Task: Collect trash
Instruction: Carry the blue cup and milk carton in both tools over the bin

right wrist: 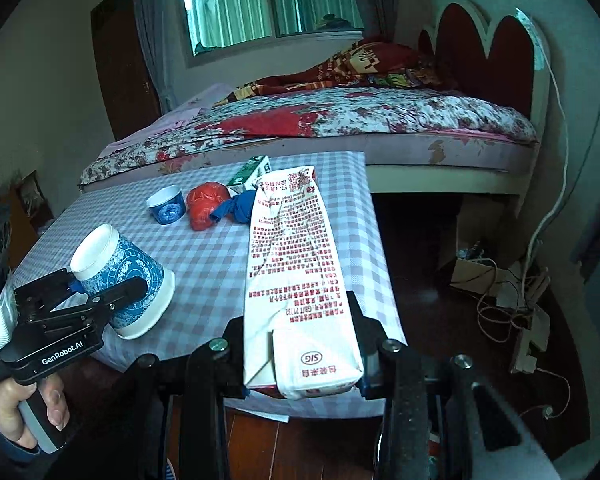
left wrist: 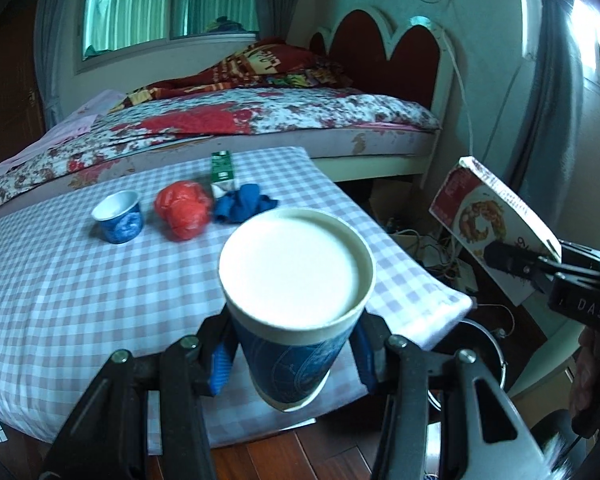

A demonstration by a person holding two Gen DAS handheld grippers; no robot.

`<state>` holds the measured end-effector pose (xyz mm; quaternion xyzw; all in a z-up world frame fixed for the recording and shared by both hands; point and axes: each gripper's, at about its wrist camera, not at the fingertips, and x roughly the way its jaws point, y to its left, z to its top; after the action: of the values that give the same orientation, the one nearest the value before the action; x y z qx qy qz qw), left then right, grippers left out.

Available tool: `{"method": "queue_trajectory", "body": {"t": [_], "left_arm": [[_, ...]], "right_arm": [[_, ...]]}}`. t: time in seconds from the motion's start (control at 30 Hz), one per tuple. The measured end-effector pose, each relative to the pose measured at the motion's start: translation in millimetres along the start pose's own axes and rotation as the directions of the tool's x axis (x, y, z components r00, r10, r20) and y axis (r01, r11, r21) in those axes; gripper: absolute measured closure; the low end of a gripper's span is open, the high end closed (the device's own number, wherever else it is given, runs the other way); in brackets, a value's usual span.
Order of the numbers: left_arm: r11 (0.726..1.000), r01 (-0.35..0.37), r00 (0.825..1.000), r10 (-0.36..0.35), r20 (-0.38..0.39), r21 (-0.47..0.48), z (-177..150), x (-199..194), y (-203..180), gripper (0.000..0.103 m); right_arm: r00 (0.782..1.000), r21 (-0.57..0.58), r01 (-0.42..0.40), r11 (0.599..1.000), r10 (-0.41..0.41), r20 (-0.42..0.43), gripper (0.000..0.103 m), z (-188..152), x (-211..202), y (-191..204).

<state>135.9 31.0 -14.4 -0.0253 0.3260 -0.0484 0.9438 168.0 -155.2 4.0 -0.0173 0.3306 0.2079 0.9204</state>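
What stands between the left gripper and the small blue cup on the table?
Only the paper cup held in the left gripper itself. The checked cloth in front of the small blue cup is bare.

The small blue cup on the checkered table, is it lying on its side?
No, the small blue cup stands upright on the table, its open mouth facing up.

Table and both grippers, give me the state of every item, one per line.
Paper cup: upside down, clamped in left gripper.
Milk carton: creased, clamped in right gripper.
Small cup: upright, open, on the table.
Red bag: crumpled, on table.
Blue bag: crumpled, on table.
Green carton: upright, on table.
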Motion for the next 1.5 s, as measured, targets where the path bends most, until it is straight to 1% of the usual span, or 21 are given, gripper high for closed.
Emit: {"method": "queue_trajectory", "body": {"t": [0.33, 0.43, 0.53, 0.7, 0.77, 1.0, 1.1, 1.23, 1.43, 1.5], "left_arm": [[0.990, 0.108, 0.994, -0.108, -0.006, 0.087, -0.4, -1.6, -68.0, 0.053], [0.983, 0.144, 0.990, -0.143, -0.017, 0.110, -2.2, 1.1, -87.4, 0.053], [0.974, 0.183, 0.983, -0.180, -0.034, 0.136, -7.4, 5.5, -106.9, 0.053], [0.951, 0.252, 0.967, -0.240, -0.088, 0.178, -19.0, 20.2, -139.1, 0.053], [0.938, 0.285, 0.957, -0.267, -0.113, 0.195, -23.8, 26.6, -153.0, 0.053], [0.907, 0.351, 0.932, -0.314, -0.182, 0.233, -37.5, 48.8, -191.6, 0.053], [0.892, 0.384, 0.915, -0.332, -0.230, 0.240, -47.1, 63.5, -203.8, 0.053], [0.884, 0.403, 0.899, -0.335, -0.280, 0.236, -57.7, 83.2, -216.2, 0.053], [0.880, 0.417, 0.882, -0.330, -0.337, 0.228, -67.1, 111.2, -228.3, 0.053], [0.879, 0.425, 0.872, -0.333, -0.359, 0.217, -70.1, 121.6, -231.5, 0.052]], "right_arm": [[0.996, 0.066, 0.084, 0.994, -0.084, 0.008, 0.065, -28.3, -46.5, -45.9], [0.994, 0.088, 0.108, 0.990, -0.109, 0.002, 0.065, -37.9, -55.8, -60.3], [0.991, 0.115, 0.135, 0.984, -0.134, -0.018, 0.065, -54.2, -64.1, -77.6], [0.984, 0.152, 0.178, 0.972, -0.170, -0.060, 0.065, -79.6, -69.4, -103.1], [0.980, 0.163, 0.192, 0.968, -0.181, -0.081, 0.065, -89.4, -69.8, -113.8], [0.967, 0.175, 0.229, 0.958, -0.202, -0.157, 0.065, -120.8, -65.7, -144.5], [0.958, 0.160, 0.239, 0.958, -0.206, -0.198, 0.065, -132.6, -57.6, -155.3], [0.949, 0.144, 0.241, 0.960, -0.202, -0.244, 0.065, -146.3, -44.5, -169.8], [0.936, 0.126, 0.234, 0.964, -0.189, -0.298, 0.065, -158.9, -24.8, -188.9], [0.930, 0.123, 0.229, 0.966, -0.180, -0.319, 0.065, -162.9, -14.4, -194.0]]}}
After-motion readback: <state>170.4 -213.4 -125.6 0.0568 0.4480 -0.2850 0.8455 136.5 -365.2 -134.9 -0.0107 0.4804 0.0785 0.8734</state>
